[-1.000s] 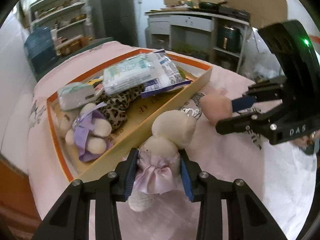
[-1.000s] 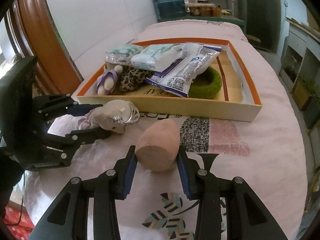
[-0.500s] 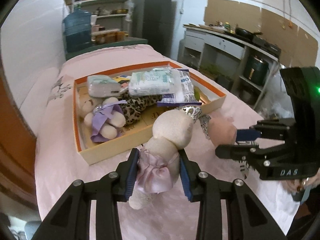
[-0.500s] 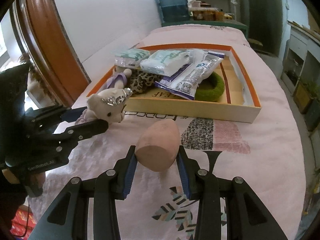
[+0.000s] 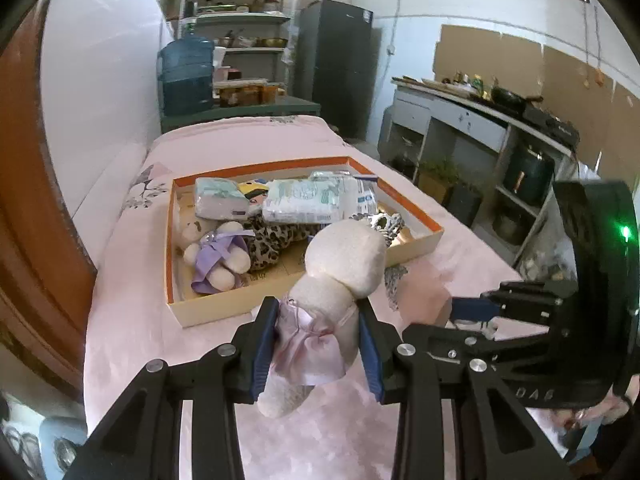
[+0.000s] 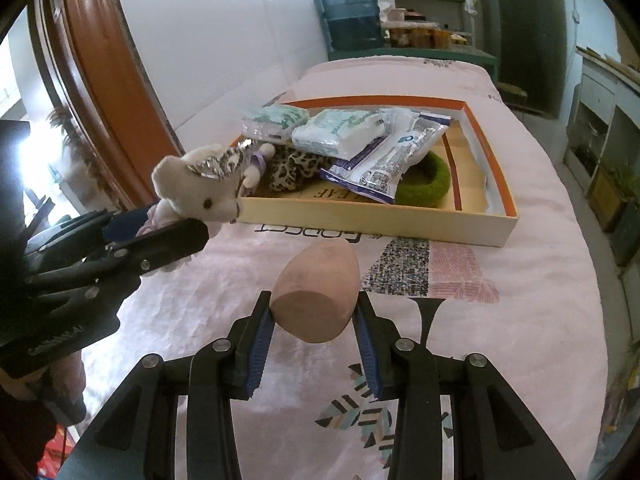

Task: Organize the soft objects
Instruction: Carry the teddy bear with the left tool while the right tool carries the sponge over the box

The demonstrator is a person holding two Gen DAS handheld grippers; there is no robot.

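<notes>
My left gripper (image 5: 318, 350) is clamped on a small cream plush bear in a pale pink satin dress (image 5: 332, 280), its blue pads pressing the dress on both sides, and the bear hangs clear of the pink bedspread (image 5: 128, 320) with one foot dangling below the jaws. From my right wrist camera the same bear shows its face and a silver glitter crown, held up just in front of the near wall of the shallow cardboard box with an orange rim (image 6: 496, 184). My right gripper (image 6: 314, 326) is closed on a peach-coloured egg-shaped foam sponge (image 6: 320, 288), flat end toward me, the pads tight against its sides; whether it rests on the bedspread or hangs just above it I cannot tell. The box lies on the bed beyond both tools and is crowded: a white bear in a lilac dress (image 5: 218, 254) lies at its near left corner, a leopard-print fabric piece (image 5: 272, 240) just beside it, two soft plastic-wrapped white packs (image 6: 336, 130) stacked on top toward the back, a blue and white printed pouch (image 6: 392, 160) leaning across them, and a fuzzy green ring (image 6: 428, 184) on the box floor, partly under the pouch. A blue water jug (image 6: 352, 12) stands beyond the bed's far end.
</notes>
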